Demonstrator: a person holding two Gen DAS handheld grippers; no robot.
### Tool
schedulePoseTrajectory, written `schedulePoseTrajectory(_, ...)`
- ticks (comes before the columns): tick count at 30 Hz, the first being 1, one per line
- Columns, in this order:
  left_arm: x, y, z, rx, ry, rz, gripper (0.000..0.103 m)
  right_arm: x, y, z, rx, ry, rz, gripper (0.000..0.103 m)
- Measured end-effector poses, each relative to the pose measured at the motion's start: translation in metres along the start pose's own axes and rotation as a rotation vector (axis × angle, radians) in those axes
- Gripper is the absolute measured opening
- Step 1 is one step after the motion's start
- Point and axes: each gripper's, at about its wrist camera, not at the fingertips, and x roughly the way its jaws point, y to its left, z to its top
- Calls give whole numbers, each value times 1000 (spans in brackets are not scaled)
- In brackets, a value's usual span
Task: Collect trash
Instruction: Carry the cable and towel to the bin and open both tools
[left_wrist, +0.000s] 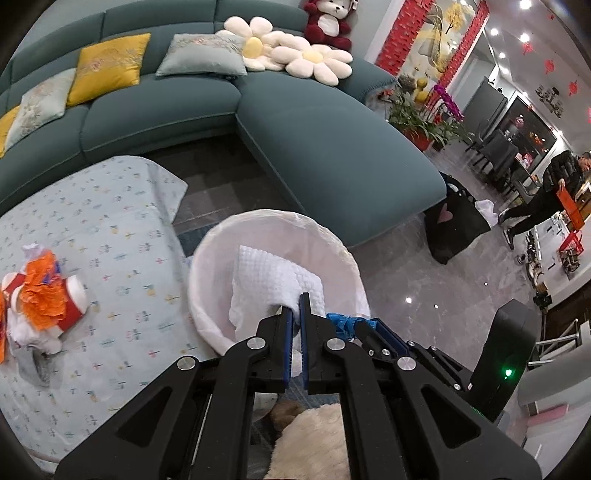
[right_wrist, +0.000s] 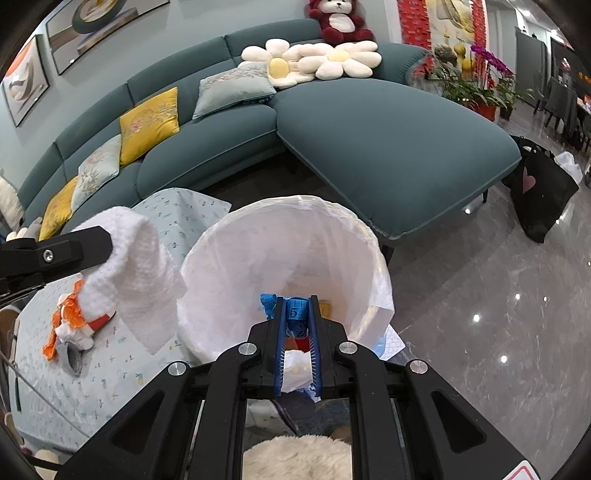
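My left gripper (left_wrist: 297, 301) is shut on a white textured cloth (left_wrist: 271, 280) and holds it over the white-lined trash bin (left_wrist: 210, 240). The cloth also shows in the right wrist view (right_wrist: 140, 251), hanging left of the bin (right_wrist: 369, 236). My right gripper (right_wrist: 297, 302) is shut on a blue measuring tape (right_wrist: 295, 312) above the bin's opening; it appears in the left wrist view (left_wrist: 354, 325) with the blue tape (left_wrist: 341, 321). More trash, orange wrapper (left_wrist: 42, 295) and a red-white cup (left_wrist: 74, 302), lies on the table.
The table wears a pale blue patterned cloth (left_wrist: 110, 229). A teal sofa (left_wrist: 314, 140) with cushions stands behind. A black bag (left_wrist: 454, 229) sits on the glossy floor. A person (left_wrist: 546, 192) moves at far right. A fluffy cream item (right_wrist: 295, 458) lies below.
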Motion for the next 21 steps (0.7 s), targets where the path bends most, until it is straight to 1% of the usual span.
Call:
schedulePoseTrajectory(4, 12, -3, 4, 6, 13, -3, 4, 6, -6, 4, 13, 5, -3, 12)
schedulePoseTrajectory(8, 20, -5, 9, -6, 15, -13, 4, 12, -5, 8, 16, 7, -3, 12)
schedulePoseTrajectory(10, 20, -4, 11, -15, 9, -15, 6, 15, -3, 10, 13, 7, 0, 12)
schedulePoseTrajectory(12, 21, -3, 15, -26, 7, -15, 19, 16, -2, 13, 12, 1, -1, 14)
schedulePoseTrajectory(13, 20, -2, 16, -31, 2, -13, 22, 15, 0, 14, 10, -7, -1, 15)
schedulePoseTrajectory(15, 17, -1, 18, -37, -16, -1, 35, 15, 2, 17, 4, -11, 2, 17)
schedulePoseTrajectory(17, 15, 1, 19, -40, -26, 7, 41, 14, 3, 18, 2, -19, 0, 26)
schedulePoseTrajectory(21, 11, 8, 20, -53, -32, 21, 42, 12, 6, 19, -1, -26, 0, 29)
